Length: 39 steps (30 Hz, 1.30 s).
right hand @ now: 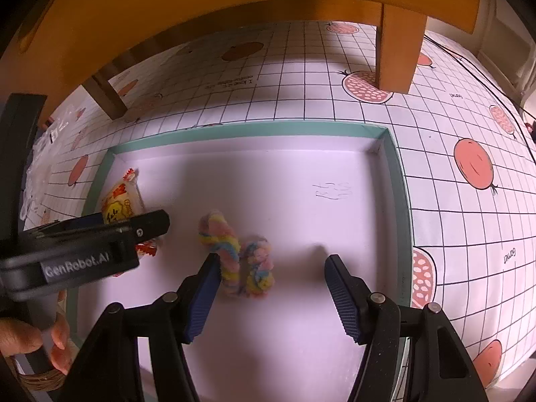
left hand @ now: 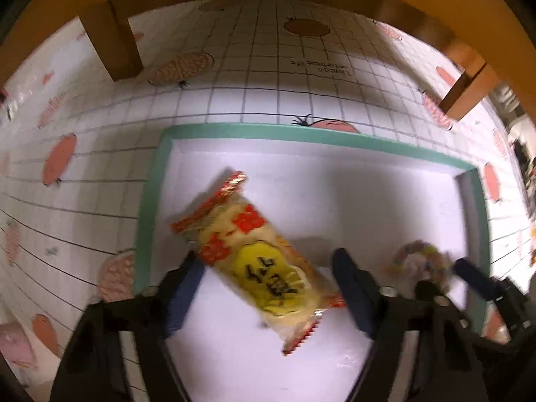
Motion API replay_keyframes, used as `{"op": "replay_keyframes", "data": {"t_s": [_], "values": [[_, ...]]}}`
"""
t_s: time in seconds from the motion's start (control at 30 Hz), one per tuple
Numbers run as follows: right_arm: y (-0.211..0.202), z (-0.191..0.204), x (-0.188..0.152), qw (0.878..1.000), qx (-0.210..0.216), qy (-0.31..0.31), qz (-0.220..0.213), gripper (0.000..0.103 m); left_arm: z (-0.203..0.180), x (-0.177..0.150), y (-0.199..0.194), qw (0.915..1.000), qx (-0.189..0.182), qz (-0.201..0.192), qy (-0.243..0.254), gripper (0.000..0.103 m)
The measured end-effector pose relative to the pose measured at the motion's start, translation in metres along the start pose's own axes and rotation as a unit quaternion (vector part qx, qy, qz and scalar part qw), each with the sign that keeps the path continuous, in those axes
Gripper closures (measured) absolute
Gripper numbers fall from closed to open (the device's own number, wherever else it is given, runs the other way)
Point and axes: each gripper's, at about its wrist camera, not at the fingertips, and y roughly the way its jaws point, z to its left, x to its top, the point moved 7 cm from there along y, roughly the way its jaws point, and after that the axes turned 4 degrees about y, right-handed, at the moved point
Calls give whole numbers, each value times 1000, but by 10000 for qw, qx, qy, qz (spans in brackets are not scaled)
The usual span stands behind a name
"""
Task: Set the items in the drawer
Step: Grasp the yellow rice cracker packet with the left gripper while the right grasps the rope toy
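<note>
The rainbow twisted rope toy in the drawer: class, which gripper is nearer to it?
Right. The right gripper is open over the rope toy, one of its fingers beside it. The left gripper hovers open over the snack packet, farther left.

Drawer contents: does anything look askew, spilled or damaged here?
Nothing looks spilled or damaged. The snack packet lies diagonally on the drawer floor between the open left tool; the fuzzy rainbow twist lies beside the open right tool.
</note>
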Motion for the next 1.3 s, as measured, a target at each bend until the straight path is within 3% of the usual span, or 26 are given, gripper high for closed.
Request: {"op": "replay_keyframes", "data": {"t_s": [0.17,0.47,0.7,1.07,1.17,1.3], "values": [[0,0,0,10000,3,6,-7,36,-2,-3,-1,9998,62,-24,166,40],[1,6,-1,9999,97,-66,13,36,-7,-36,-16,9993,-61,109,346,57],[5,12,-2,9998,162,-109,47,36,0,-62,-24,9991,-182,258,268,57],[10,19,-3,9986,-134,-510,-15,36,6,-43,-23,9999,-53,-25,143,45],[10,21,-3,9977,-216,-635,-27,37,9,-21,-6,9999,5,-116,125,44],[9,22,-2,9963,-347,-778,-56,53,10,-18,-4,9996,111,-194,186,43]]}}
